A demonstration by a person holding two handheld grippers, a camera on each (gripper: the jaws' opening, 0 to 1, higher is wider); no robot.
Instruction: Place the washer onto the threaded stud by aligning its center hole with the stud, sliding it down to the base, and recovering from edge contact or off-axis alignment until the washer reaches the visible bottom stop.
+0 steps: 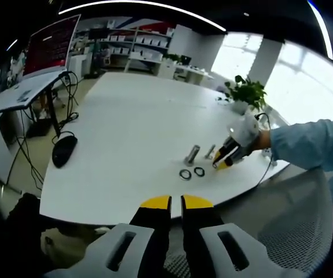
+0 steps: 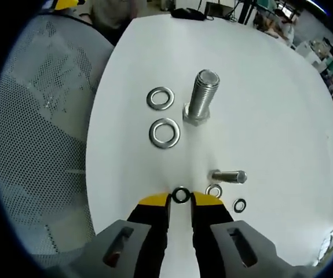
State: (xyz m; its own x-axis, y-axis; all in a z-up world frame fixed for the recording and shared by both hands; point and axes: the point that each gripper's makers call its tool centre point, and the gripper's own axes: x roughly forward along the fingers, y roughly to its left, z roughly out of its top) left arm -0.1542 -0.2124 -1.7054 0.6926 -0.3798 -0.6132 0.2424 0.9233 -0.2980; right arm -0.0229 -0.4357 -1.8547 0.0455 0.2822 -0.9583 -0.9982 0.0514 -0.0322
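Your right gripper (image 2: 180, 200) fingers clamp a small washer (image 2: 181, 195) at their tips; small stud (image 2: 230, 176) sits just beyond, slightly right; centre the hole over its tip, level, before lowering; left gripper (image 1: 175, 201) fingers nearly together, empty, off the surface (image 1: 131, 121).

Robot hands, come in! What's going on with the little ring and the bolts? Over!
Right gripper pinching small washer just above the table. Small stud close ahead, path clear. Left gripper shut, held back off table.
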